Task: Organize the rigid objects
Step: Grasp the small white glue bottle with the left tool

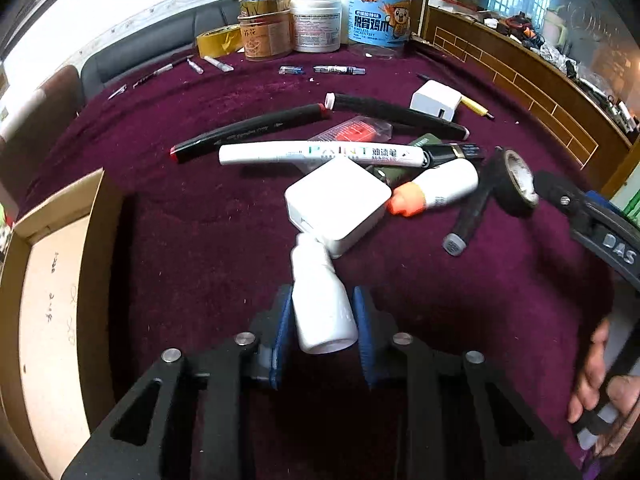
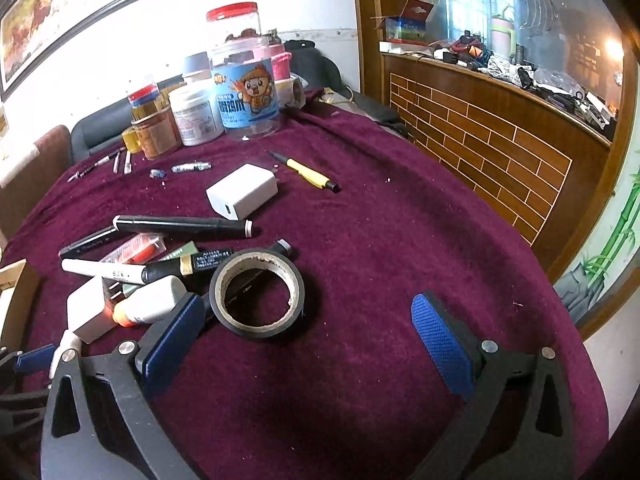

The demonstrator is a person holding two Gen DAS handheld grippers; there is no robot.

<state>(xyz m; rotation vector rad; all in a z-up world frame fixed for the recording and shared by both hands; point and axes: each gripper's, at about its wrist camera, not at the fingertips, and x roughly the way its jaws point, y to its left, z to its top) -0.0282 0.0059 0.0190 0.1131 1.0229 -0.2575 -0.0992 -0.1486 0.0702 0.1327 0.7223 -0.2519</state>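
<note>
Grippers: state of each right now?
Left gripper: shut on the small white bottle.
Right gripper: open, holding nothing; black tape roll lies between its jaws.

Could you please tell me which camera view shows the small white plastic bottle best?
The left wrist view: the small white plastic bottle lies whole and central between the left hand-held gripper pads. The right wrist view shows only a white sliver at its left edge.

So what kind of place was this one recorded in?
Probably a lived-in home room: a table under a maroon cloth, a framed painting on the wall, and a cluttered wooden counter by a window.
</note>
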